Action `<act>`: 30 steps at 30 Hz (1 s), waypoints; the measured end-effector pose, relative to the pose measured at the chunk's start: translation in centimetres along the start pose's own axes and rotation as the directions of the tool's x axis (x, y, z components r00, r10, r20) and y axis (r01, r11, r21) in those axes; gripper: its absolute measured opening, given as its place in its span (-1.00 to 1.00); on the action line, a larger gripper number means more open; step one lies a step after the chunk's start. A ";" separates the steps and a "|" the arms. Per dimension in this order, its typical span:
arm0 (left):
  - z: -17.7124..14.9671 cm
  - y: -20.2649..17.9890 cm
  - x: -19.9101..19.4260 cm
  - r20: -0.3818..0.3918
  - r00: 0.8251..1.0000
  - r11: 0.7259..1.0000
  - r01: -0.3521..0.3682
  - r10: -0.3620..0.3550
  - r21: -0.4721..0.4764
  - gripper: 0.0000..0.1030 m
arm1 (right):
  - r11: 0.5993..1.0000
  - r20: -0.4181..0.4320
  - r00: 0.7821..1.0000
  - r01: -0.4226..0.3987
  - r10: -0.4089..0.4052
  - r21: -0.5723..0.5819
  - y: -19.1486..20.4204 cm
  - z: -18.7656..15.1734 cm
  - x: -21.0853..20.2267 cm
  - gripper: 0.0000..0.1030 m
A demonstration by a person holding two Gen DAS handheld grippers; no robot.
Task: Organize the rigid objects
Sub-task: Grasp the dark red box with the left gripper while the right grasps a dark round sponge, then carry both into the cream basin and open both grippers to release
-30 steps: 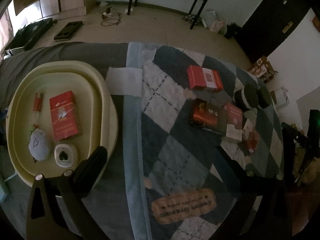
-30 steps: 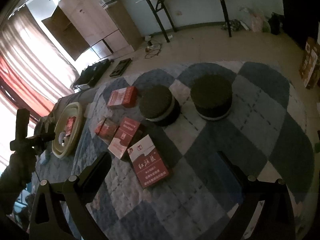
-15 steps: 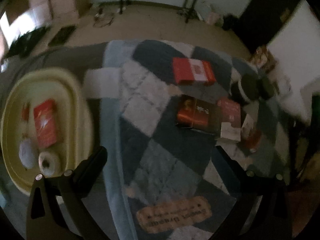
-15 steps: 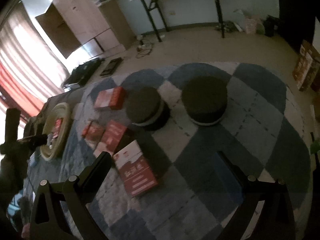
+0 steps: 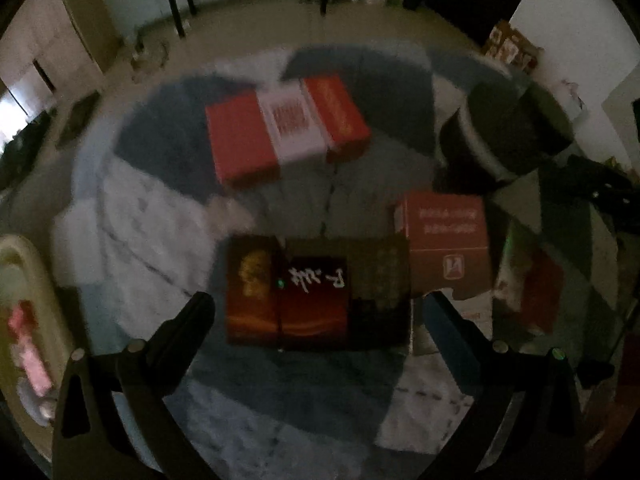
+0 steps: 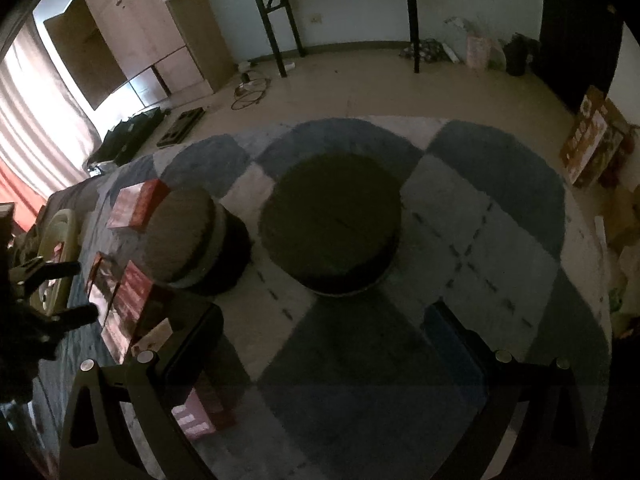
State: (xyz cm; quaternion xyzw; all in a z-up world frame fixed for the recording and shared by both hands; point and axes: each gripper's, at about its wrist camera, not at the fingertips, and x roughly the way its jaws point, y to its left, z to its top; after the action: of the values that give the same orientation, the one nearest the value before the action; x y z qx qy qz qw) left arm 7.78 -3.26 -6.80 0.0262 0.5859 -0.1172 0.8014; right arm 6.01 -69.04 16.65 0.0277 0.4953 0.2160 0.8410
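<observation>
2 grippers: both over the checked blue-and-white quilt (image 6: 472, 216), both with jaws spread wide and nothing between them.
Left gripper (image 5: 316, 312): hangs above the dark box (image 5: 316, 296) with white script on its lid; the fingers flank it on either side, contact not clear through the blur.
Right gripper (image 6: 320, 320): hovers over bare quilt, just short of the 2 round tins.
Red-and-white box (image 5: 284, 128): lies flat further up the quilt, apart from the dark box.
Brown-red carton (image 5: 446, 240): sits against the dark box's right end.
Near tin (image 6: 330, 224): dark and round, directly ahead of the right gripper.
Far tin (image 6: 188, 236): pale-banded, just beside the near tin.
Cream tray (image 5: 24, 280): at the left edge, holding blurred red and pale items.
</observation>
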 end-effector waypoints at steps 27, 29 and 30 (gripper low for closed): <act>-1.5 4.3 -0.1 0.107 0.994 0.982 0.014 0.006 -0.187 0.74 | 0.971 0.118 0.990 0.097 -0.073 -0.217 1.5 2.1 5.4 0.57; -2.2 4.5 -0.7 0.133 0.991 0.981 0.031 -0.005 -0.194 0.74 | 0.966 0.123 0.991 0.079 -0.049 -0.248 1.8 2.2 5.8 0.31; -2.4 4.6 -1.2 0.152 0.988 0.981 0.039 -0.010 -0.190 0.74 | 0.964 0.126 0.991 0.078 -0.047 -0.255 1.9 2.2 5.8 0.30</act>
State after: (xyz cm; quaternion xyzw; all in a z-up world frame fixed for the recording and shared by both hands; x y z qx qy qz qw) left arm 6.19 1.79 -6.86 -0.0675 0.5326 -0.0716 0.8406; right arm 9.66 -64.69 13.49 -0.0855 0.4126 0.2500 0.8718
